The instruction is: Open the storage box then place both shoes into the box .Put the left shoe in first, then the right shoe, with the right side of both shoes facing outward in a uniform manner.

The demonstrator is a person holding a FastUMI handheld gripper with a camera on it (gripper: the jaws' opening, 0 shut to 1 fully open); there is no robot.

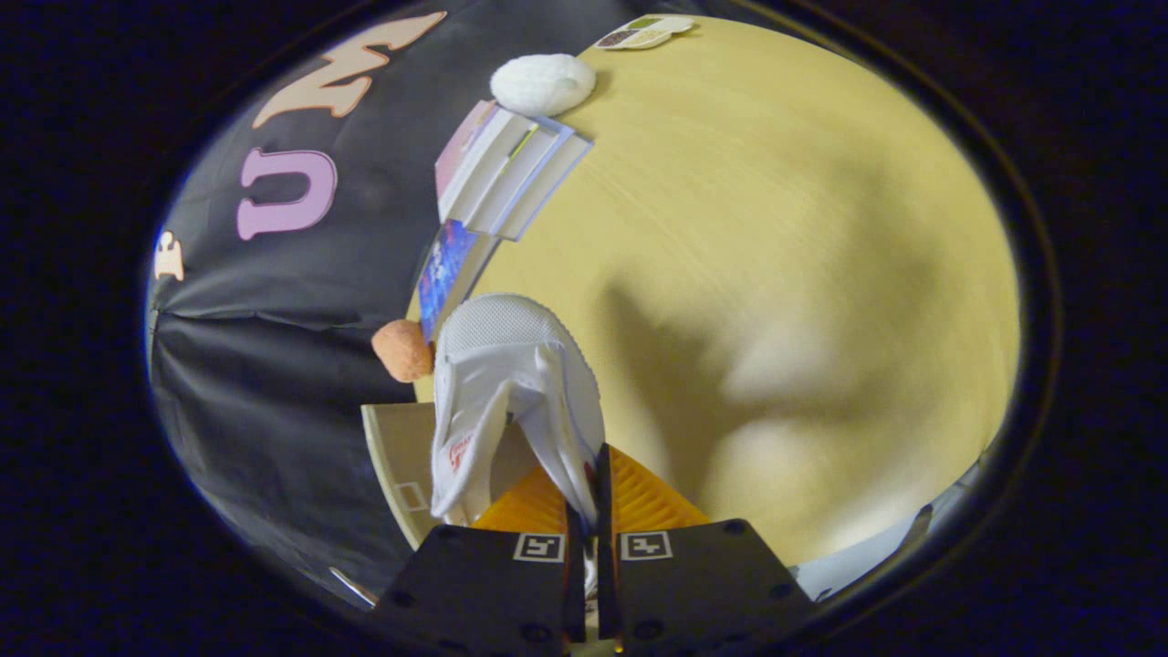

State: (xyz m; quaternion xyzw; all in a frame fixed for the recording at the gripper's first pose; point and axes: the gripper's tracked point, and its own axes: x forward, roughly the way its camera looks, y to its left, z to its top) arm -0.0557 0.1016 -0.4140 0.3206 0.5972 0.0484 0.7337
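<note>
We see our gripper (589,493) clamped on one white mesh sneaker (511,383), both orange fingers (643,497) pinching its collar, above the pale wooden table (776,274). Beyond: several stacked books (506,173), one white fuzzy lump (543,84) (one orange ball (402,350) too).

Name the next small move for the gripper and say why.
Probably carry the white shoe toward the beige box panel just beside it. The gripper is shut on the shoe's side wall, with the shoe hanging ahead of the fingers above the wooden table, so it appears lifted and not yet in the box.
</note>
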